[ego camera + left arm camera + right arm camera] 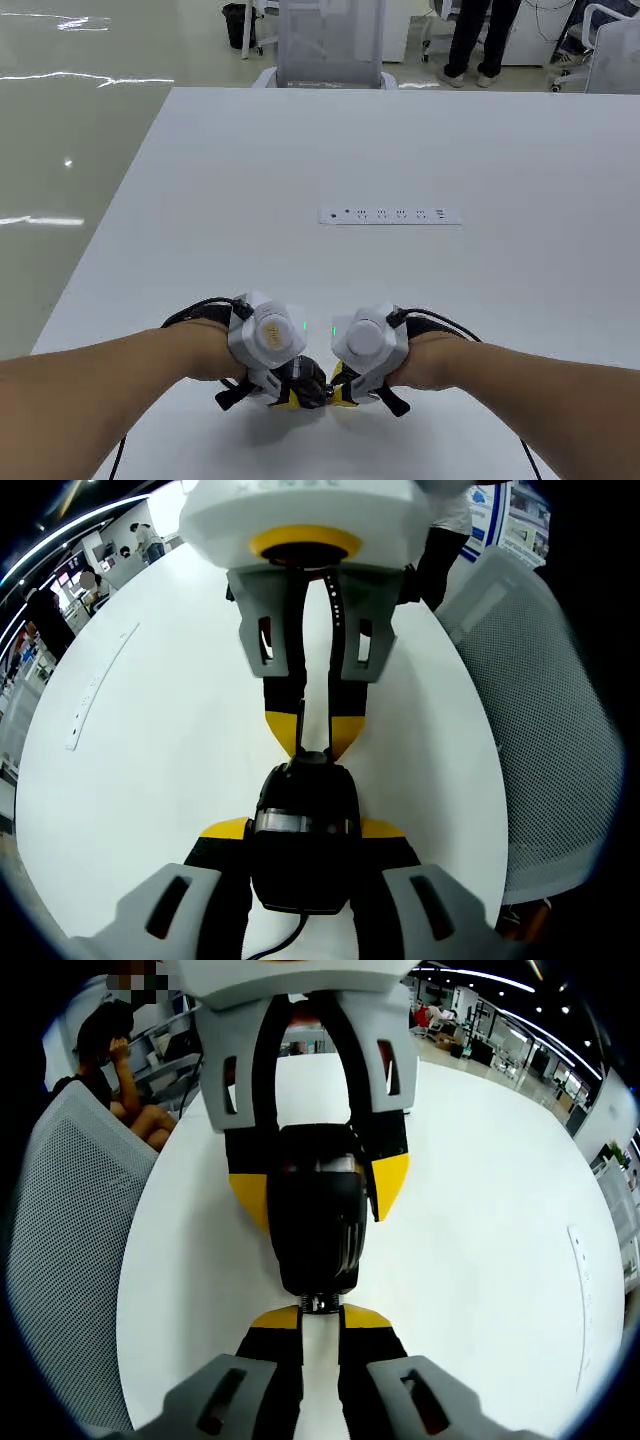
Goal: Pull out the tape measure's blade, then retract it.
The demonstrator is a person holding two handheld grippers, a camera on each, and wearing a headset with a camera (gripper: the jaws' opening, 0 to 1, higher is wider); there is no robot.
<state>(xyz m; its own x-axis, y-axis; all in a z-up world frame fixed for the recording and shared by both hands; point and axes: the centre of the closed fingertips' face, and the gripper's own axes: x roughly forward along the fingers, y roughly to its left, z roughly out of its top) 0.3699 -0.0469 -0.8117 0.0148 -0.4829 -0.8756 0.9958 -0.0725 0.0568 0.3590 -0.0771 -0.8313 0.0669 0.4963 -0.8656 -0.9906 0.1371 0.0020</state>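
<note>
The black tape measure (300, 840) sits between my left gripper's (305, 828) yellow-tipped fingers, which are shut on its body. Facing it, my right gripper (320, 1316) is shut on the small hook at the blade's end (320, 1303), right at the case's mouth. The case (318, 1230) almost touches the right fingertips, and no length of blade shows between them. In the head view the two grippers meet tip to tip just above the white table's near edge, left gripper (290, 393) and right gripper (340, 390), with the tape measure (308, 380) between them.
A white power strip (390, 215) lies in the middle of the white table (300, 150). A grey mesh chair (330, 45) stands at the far end and a person (480, 40) stands beyond it. Another mesh chair (540, 730) is close beside the grippers.
</note>
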